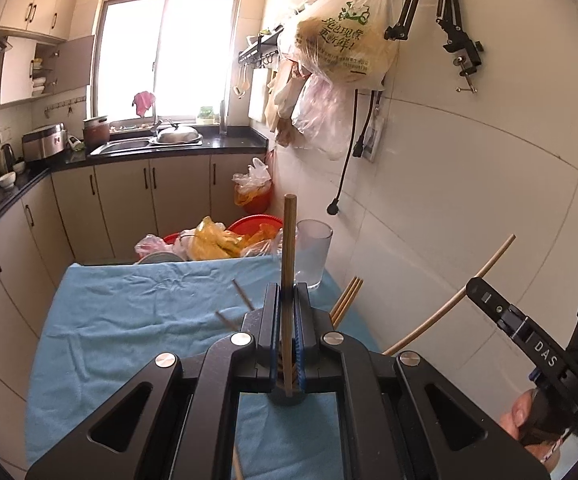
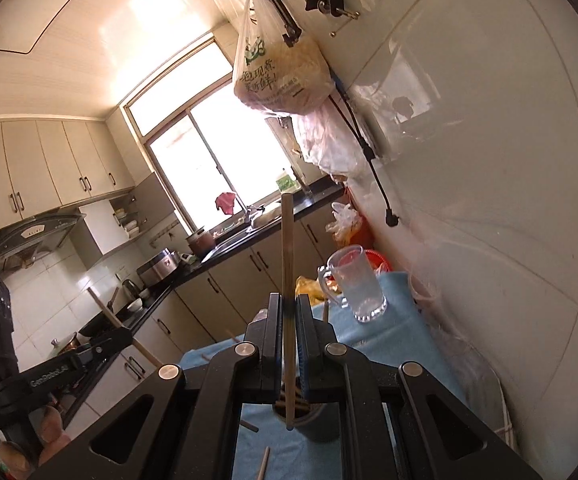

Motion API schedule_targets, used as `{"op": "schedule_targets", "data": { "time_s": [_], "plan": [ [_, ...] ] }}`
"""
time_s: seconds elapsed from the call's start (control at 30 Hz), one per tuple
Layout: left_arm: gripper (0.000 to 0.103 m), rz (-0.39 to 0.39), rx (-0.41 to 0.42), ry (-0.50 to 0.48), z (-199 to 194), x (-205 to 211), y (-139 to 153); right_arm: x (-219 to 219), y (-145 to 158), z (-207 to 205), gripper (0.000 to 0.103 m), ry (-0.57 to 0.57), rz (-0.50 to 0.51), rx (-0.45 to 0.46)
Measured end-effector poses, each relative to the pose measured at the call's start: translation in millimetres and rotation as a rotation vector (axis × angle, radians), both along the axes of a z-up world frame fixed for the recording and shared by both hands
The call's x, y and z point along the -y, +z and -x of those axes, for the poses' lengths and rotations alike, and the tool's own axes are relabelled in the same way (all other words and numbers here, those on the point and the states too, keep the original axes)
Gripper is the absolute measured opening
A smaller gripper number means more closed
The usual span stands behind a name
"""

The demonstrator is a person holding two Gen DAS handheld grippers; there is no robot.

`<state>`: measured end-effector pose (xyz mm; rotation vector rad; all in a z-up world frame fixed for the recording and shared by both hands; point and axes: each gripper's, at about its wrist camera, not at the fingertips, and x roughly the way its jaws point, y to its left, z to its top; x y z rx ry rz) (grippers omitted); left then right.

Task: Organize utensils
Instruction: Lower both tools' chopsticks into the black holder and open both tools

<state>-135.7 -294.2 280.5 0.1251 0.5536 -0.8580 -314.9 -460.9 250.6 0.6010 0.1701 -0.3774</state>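
Above the surface (image 1: 129,320), we are clamping one chopstick (image 1: 289,280) in each tongs (image 1: 288,292); either might miss the glass (image 1: 313,252), tipping it.

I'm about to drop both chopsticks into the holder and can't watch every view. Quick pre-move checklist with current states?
1. Left gripper shut on a chopstick: ok.
2. Right gripper shut on its chopstick: ok.
3. Dark holder in sight below right gripper: ok.
4. Holder has room: cannot tell.
5. Glass mug clear of both grippers: ok.
6. Loose chopsticks left on blue cloth: not ok.
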Motion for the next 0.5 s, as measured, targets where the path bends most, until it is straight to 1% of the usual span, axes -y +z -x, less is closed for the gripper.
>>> {"op": "schedule_targets", "data": {
  "time_s": [0.2, 0.3, 0.37, 0.5],
  "plan": [
    [0.006, 0.006, -0.029, 0.007, -21, 19, -17, 11, 1, -25, 0.007, -0.007, 0.011, -0.019],
    [0.006, -0.008, -0.048, 0.012, -31, 24, -31, 16, -7, -41, 0.007, -0.004, 0.004, -0.048],
    [0.006, -0.018, -0.069, 0.012, -37, 25, -41, 21, -15, -51, 0.007, 0.000, -0.007, -0.072],
    [0.006, -0.035, -0.087, 0.017, -44, 26, -56, 27, -33, -67, 0.007, 0.015, -0.028, -0.124]
  ]
}}
